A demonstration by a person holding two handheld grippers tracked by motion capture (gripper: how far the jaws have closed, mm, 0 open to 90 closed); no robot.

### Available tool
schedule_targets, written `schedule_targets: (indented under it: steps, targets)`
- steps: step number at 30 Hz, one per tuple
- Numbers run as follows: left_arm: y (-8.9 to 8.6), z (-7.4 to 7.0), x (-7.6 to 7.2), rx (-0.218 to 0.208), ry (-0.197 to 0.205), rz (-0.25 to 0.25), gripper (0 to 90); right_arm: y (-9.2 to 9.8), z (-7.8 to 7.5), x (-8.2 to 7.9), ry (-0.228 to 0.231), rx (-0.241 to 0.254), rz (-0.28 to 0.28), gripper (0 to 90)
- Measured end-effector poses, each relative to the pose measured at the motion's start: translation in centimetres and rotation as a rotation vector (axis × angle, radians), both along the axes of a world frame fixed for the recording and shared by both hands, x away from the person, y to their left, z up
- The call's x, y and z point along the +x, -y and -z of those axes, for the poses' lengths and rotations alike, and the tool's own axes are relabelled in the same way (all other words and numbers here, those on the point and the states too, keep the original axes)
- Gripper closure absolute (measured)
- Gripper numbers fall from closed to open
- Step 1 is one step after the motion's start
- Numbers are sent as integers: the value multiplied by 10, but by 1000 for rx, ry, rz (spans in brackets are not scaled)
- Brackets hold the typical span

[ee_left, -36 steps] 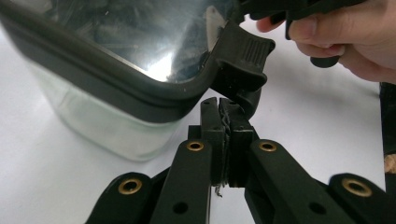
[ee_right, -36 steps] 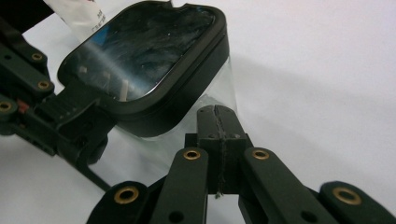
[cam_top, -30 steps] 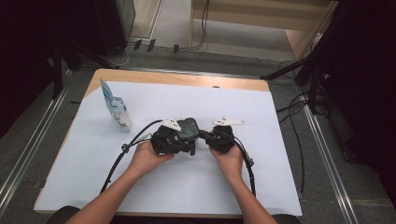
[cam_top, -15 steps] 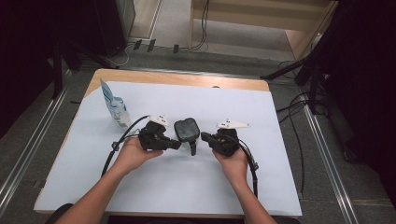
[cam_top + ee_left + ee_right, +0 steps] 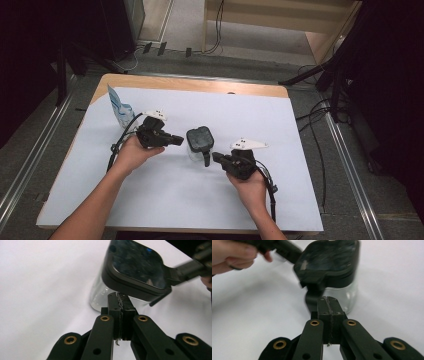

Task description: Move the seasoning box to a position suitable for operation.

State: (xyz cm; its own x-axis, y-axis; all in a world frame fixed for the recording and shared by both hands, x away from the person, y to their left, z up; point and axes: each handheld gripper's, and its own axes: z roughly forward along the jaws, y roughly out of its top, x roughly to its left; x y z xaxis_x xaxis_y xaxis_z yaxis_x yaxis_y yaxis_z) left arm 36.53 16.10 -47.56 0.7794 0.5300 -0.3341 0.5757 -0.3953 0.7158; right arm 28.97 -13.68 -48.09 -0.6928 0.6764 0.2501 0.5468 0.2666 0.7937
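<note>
A clear glass jar with a black square lid stands upright in the middle of the white sheet. My left gripper is just left of it, shut with nothing between its fingers and pointing at the jar. In the left gripper view its closed tips sit just short of the jar's glass, under the lid. My right gripper is at the jar's near right, also shut and holding nothing. The right gripper view has its tips in front of the jar.
A blue and white pouch stands at the back left of the white sheet. Cables trail from both grippers toward the table's near edge. The wooden table edge runs along the back, with floor cables beyond it.
Both grippers have drawn apart from the jar: the left went left, the right went right and nearer the person. The jar stays standing between them.
</note>
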Motion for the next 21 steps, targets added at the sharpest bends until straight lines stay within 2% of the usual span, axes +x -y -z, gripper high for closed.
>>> schedule_targets:
  steps: [4, 9, 15, 21]
  targets:
    - [1, 6, 8, -10, 0, -13, 900, -9, 3, -12, -11, -7, -28, 900]
    - [1, 11, 13, -10, 4, -24, 900, -20, 9, -17, -13, -18, -54, 900]
    - [-1, 10, 12, -5, 4, -32, 900, -35, 16, -13, -14, -20, -73, 900]
    - [-3, 9, 10, 3, -12, -44, 895, -36, 21, -5, -15, -25, -69, 900]
